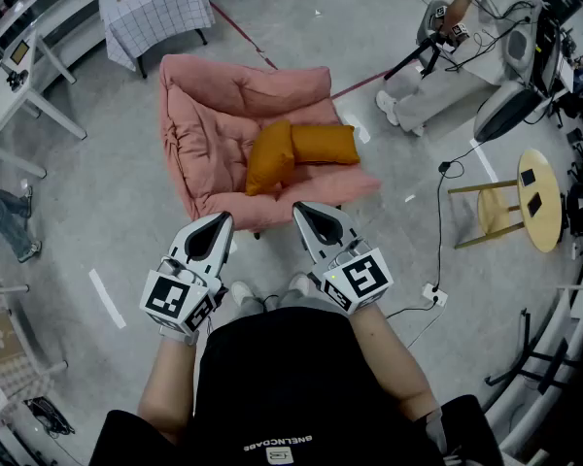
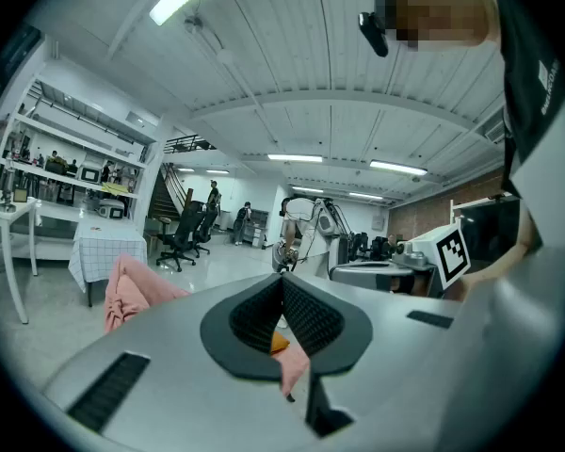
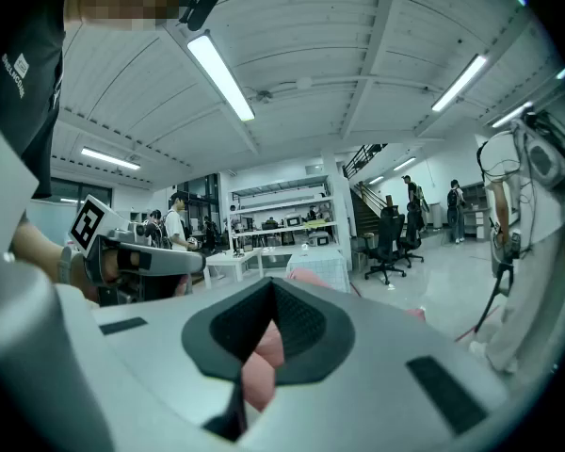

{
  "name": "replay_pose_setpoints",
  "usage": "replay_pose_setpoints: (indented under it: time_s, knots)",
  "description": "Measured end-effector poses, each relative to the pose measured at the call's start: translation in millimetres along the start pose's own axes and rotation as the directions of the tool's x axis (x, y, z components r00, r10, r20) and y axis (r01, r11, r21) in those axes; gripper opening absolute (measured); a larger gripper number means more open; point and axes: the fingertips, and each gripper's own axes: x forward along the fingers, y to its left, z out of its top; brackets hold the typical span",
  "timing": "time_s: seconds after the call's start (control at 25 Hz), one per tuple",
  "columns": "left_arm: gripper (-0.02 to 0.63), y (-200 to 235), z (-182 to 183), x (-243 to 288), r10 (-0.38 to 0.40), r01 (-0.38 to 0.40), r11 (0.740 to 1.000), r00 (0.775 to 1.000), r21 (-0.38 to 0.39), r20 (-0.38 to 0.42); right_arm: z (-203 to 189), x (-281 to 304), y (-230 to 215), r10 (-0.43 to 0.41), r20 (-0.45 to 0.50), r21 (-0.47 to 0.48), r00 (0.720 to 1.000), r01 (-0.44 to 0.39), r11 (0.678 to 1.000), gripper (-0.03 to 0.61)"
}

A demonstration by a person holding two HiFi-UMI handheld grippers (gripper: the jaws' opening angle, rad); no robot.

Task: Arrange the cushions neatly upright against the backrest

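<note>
A pink padded chair (image 1: 223, 105) stands on the grey floor ahead of me. Two orange cushions lie on its seat: one (image 1: 270, 156) runs lengthwise toward me, the other (image 1: 324, 145) lies crosswise to its right, and they touch at the far end. Neither leans on the backrest. My left gripper (image 1: 221, 219) and right gripper (image 1: 301, 208) hover side by side short of the chair's front edge, both shut and empty. In the left gripper view the shut gripper (image 2: 282, 281) frames a sliver of orange cushion (image 2: 278, 343). Pink chair fabric (image 3: 264, 351) shows below the right gripper (image 3: 268, 285).
A table with a checked cloth (image 1: 155, 8) stands behind the chair. A round wooden stool (image 1: 534, 200) is at the right, with a cable and power strip (image 1: 434, 294) on the floor. A seated person (image 1: 447, 56) is at the back right. White desks (image 1: 19, 76) line the left.
</note>
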Motion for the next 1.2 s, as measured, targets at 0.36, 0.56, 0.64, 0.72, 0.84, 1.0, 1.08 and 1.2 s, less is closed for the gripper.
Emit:
replay_pose_setpoints:
  time_s: [0.36, 0.56, 0.64, 0.72, 0.84, 1.0, 1.08, 1.2]
  knots:
    - [0.012, -9.7, -3.6, 15.8, 0.044, -0.044, 0.999, 0.999, 0.005, -0.016, -3.3, -7.1, -16.6, 0.019, 0.007, 0.026, 1.0, -0.019, 0.999, 0.009]
    - [0.012, -18.7, -5.3, 29.0, 0.067, -0.067, 0.998, 0.997, 0.008, -0.026, -1.8, -13.2, -30.0, 0.049, 0.019, 0.017, 0.999, -0.049, 0.999, 0.009]
    - [0.012, -24.3, -5.5, 35.6, 0.073, -0.072, 0.997, 0.997, 0.01, -0.027, 1.3, -16.2, -37.4, 0.061, 0.04, 0.032, 0.997, -0.062, 0.998, 0.009]
    - [0.012, -30.9, -6.3, 42.2, 0.085, -0.084, 0.996, 0.996, 0.017, -0.027, 1.9, -19.7, -46.2, 0.065, 0.052, 0.051, 0.996, -0.068, 0.996, 0.009]
    - [0.012, -42.7, -10.4, 50.7, 0.102, -0.1, 0.994, 0.994, 0.039, -0.04, -5.7, -23.7, -57.7, 0.056, 0.022, -0.004, 0.998, -0.056, 0.998, 0.009]
    - [0.012, -51.8, -14.9, 55.5, 0.122, -0.118, 0.991, 0.99, 0.064, -0.066, -12.6, -25.0, -63.0, 0.058, 0.004, -0.069, 0.998, -0.057, 0.996, 0.009]
    - [0.012, -52.3, -16.0, 56.8, 0.123, -0.119, 0.991, 0.99, 0.061, -0.074, -15.2, -25.1, -64.0, 0.063, 0.002, -0.065, 0.998, -0.063, 0.996, 0.009]
    - [0.012, -49.3, -17.1, 62.4, 0.121, -0.117, 0.991, 0.989, 0.058, -0.082, -17.0, -22.8, -70.4, 0.067, 0.002, -0.018, 0.998, -0.067, 0.998, 0.009]
